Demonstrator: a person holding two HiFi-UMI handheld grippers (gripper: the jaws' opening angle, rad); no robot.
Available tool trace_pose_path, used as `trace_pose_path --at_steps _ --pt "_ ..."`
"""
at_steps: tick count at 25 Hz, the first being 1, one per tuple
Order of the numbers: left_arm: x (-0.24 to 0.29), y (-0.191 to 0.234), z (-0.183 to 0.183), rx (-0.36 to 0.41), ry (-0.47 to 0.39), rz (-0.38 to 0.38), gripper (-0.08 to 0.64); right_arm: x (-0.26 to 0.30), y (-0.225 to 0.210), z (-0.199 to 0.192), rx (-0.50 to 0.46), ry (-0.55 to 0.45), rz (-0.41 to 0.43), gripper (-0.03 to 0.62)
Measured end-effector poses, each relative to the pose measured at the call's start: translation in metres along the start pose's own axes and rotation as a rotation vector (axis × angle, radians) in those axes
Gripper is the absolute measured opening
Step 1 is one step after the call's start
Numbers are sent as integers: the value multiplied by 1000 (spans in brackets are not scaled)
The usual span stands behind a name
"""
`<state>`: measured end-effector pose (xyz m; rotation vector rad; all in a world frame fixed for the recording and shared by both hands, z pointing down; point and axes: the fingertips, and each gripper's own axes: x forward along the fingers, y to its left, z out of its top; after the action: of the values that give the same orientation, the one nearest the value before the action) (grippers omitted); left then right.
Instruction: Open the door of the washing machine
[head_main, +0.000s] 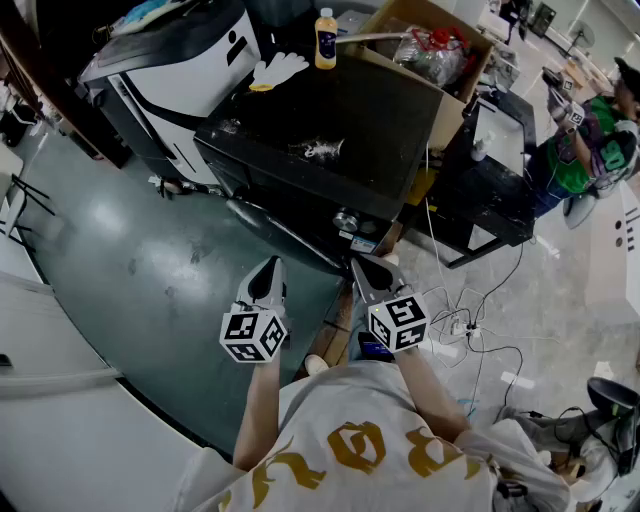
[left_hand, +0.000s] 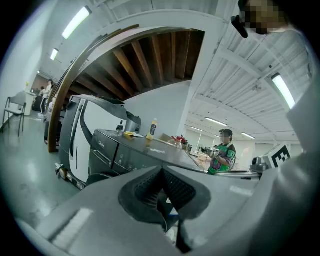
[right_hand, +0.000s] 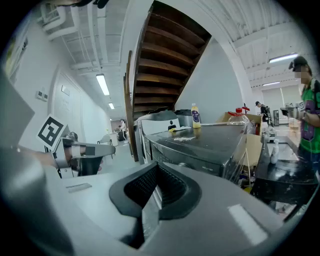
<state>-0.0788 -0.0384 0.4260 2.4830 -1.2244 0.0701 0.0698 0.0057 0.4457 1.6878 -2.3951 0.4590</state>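
Your left gripper (head_main: 268, 270) and right gripper (head_main: 366, 268) are both clenched on nothing, side by side, near the dark washing machine (head_main: 330, 130). Its door (head_main: 275, 232) faces you, untouched, and a yellow bottle (head_main: 325, 38) stands on the far edge of its top.

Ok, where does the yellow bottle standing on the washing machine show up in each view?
Head view: the bottle is at top centre, at the far edge of the washing machine.
Left gripper view: the bottle is just left of centre, upright on the machine's top.
Right gripper view: the bottle is right of centre, above the middle.
Shared landmark: the dark washing machine under it.
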Motion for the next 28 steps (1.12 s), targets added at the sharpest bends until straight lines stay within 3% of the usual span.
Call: trace_pose_path --at_steps 14,28 --pt "9 3 -18 -21 61 -7 0 3 -7 -13 25 40 -3 21" --pt "61 9 -76 -75 239 -26 89 22 -22 -51 91 164 27 51"
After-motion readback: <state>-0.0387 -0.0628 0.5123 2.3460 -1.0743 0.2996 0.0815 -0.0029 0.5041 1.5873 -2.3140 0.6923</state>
